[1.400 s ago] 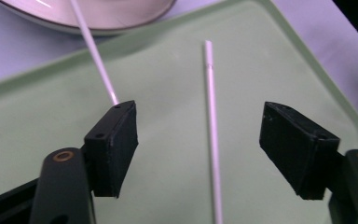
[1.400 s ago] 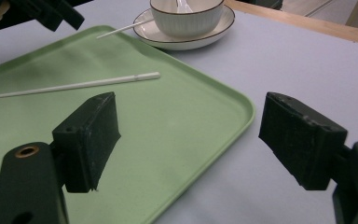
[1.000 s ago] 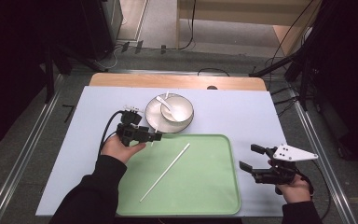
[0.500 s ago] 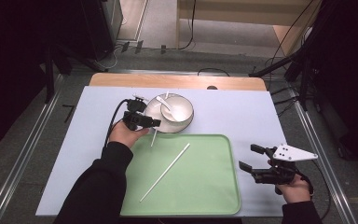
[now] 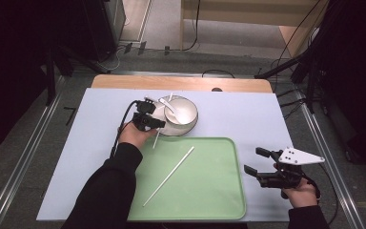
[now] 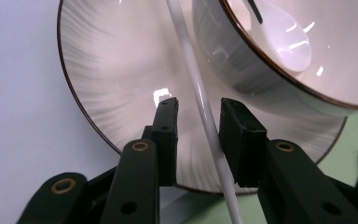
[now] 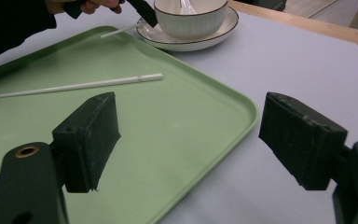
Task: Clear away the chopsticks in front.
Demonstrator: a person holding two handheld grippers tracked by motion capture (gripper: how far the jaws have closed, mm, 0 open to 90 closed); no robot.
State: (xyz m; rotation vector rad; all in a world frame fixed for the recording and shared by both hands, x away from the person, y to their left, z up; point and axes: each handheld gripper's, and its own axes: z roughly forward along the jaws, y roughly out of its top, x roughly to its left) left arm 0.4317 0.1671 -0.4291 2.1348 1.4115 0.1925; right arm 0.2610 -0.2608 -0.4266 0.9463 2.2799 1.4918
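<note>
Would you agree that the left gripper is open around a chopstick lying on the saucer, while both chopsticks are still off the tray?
Not quite. The left gripper is open around a chopstick on the saucer, as the left gripper view shows. But the other chopstick already lies on the tray, as the high view shows.

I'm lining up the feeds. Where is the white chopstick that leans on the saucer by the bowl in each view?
High view: chopstick just left of the bowl, crossing the saucer rim under the left gripper.
Left gripper view: chopstick runs top to bottom between the open jaws, over the saucer.
Right gripper view: chopstick top left, jutting from the saucer.
Shared landmark: the bowl.
</note>
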